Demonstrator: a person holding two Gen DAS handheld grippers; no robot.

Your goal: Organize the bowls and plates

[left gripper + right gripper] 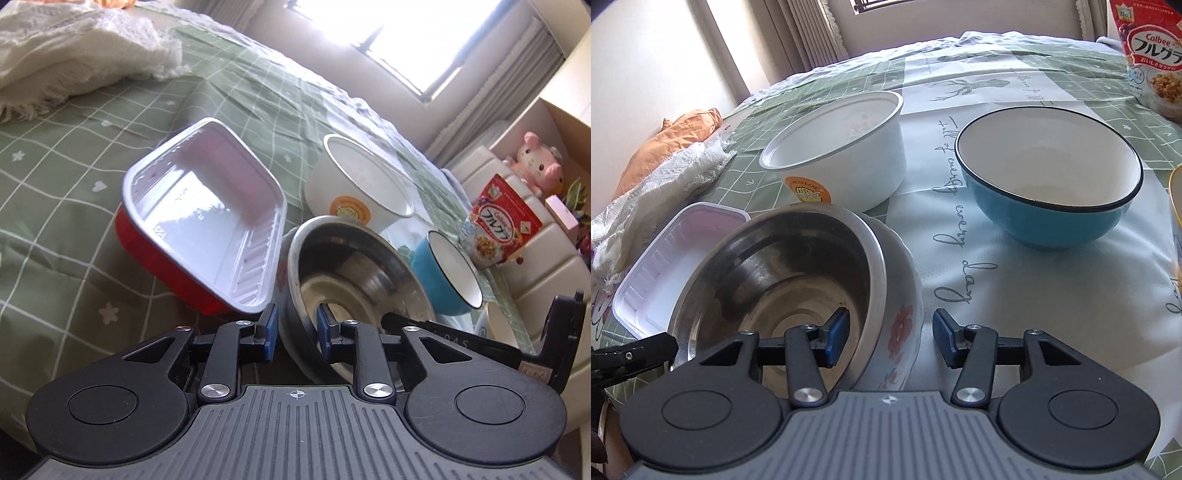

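Straddling opposite sides of the steel bowl [783, 280], whose rim was tilted up off the tablecloth [1015, 295], both tools were placed as if to lift it together. The left gripper [295, 328] had one pad either side of the near wall, apparently not yet pressing; the right gripper [890, 338] stood parted across the flowered wall, clear of it. Beside it lay the red tray [207, 218], the white bowl [846, 155] and blue bowl [1049, 177] behind, seemingly left for later nesting.
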